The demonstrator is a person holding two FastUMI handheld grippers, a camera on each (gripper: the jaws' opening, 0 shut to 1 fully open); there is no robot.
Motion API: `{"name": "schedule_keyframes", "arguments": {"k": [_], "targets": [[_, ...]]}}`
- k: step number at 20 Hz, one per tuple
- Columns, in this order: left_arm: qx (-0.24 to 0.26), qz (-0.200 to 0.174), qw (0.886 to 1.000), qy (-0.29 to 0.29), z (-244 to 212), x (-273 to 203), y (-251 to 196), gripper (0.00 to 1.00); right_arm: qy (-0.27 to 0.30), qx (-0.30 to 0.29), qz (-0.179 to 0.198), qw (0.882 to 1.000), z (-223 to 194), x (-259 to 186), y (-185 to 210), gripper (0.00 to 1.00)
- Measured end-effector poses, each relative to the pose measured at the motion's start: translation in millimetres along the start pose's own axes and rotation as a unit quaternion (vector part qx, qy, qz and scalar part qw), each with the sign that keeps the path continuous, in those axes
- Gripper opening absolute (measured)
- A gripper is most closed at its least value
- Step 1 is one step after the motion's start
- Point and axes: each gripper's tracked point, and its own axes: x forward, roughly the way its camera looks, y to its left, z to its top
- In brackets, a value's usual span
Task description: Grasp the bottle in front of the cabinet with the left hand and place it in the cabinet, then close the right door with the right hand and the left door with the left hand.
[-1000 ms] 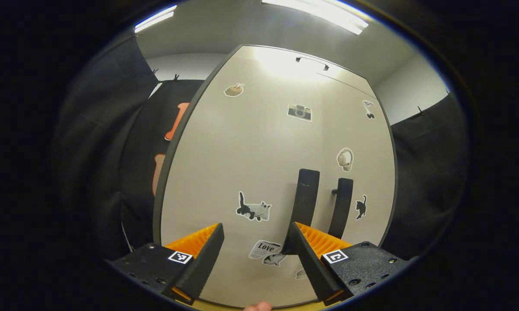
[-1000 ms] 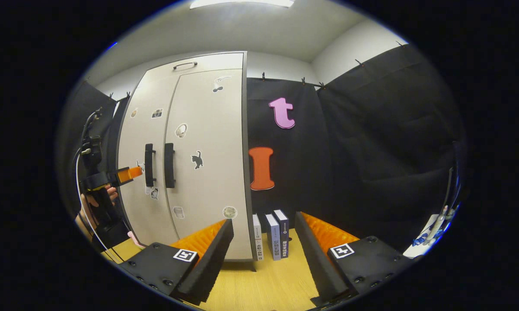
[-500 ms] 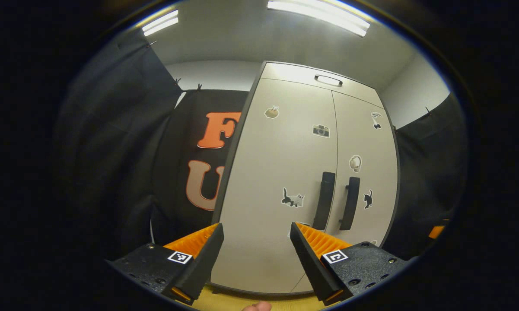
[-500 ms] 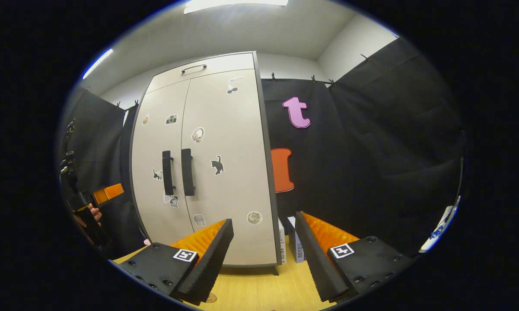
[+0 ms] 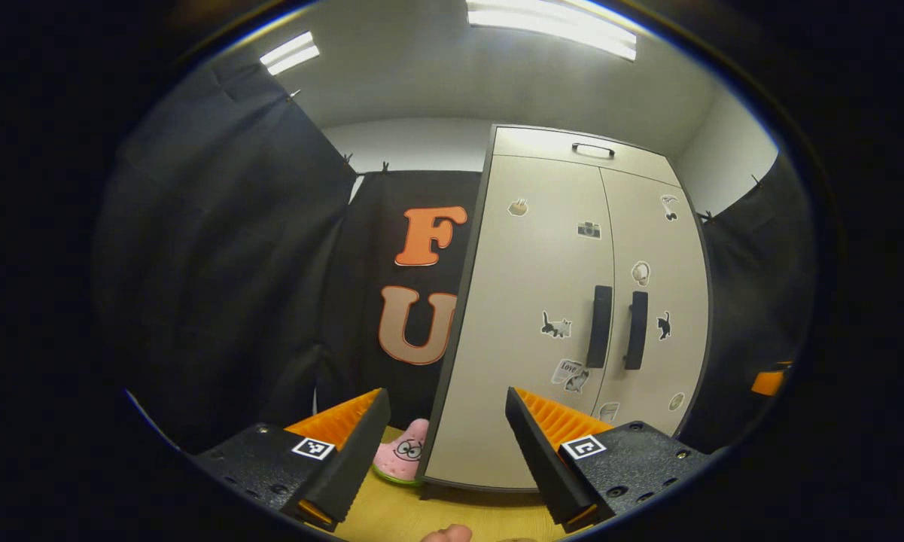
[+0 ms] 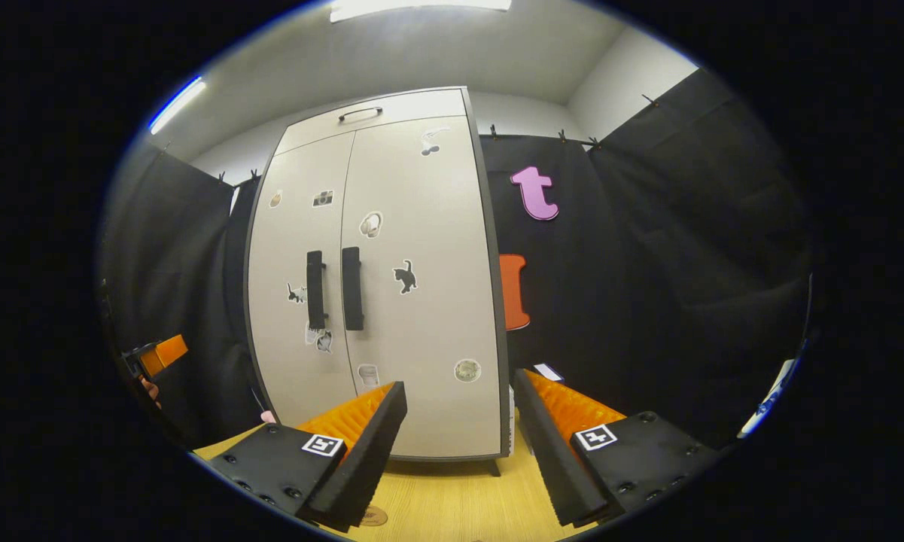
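- One cabinet (image 5: 542, 316) stands on the bench (image 6: 452, 497); its two doors, left door (image 6: 297, 286) and right door (image 6: 421, 278), are both shut, each with one dark handle.
- Your left hand-held gripper (image 5: 440, 436) has its fingers spread, pinching nothing; your right hand-held gripper (image 6: 459, 436) is likewise spread and empty.
- The bottle is hidden; with the doors shut, you cannot tell where it sits.
- The left gripper view adds one pink star-shaped toy (image 5: 400, 452) on the bench, left of the cabinet, partly cut off by a finger.
- The right gripper view shows your left hand-held gripper at far left, mostly cut off.
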Motion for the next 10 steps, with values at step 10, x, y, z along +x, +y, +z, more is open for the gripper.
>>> {"name": "schedule_keyframes", "arguments": {"k": [10], "targets": [[-0.003,-0.049,0.997,0.054,-25,-35,-30,0.94,0.014,-0.007,0.022,1.000,-14,-20,19,0.89]]}}
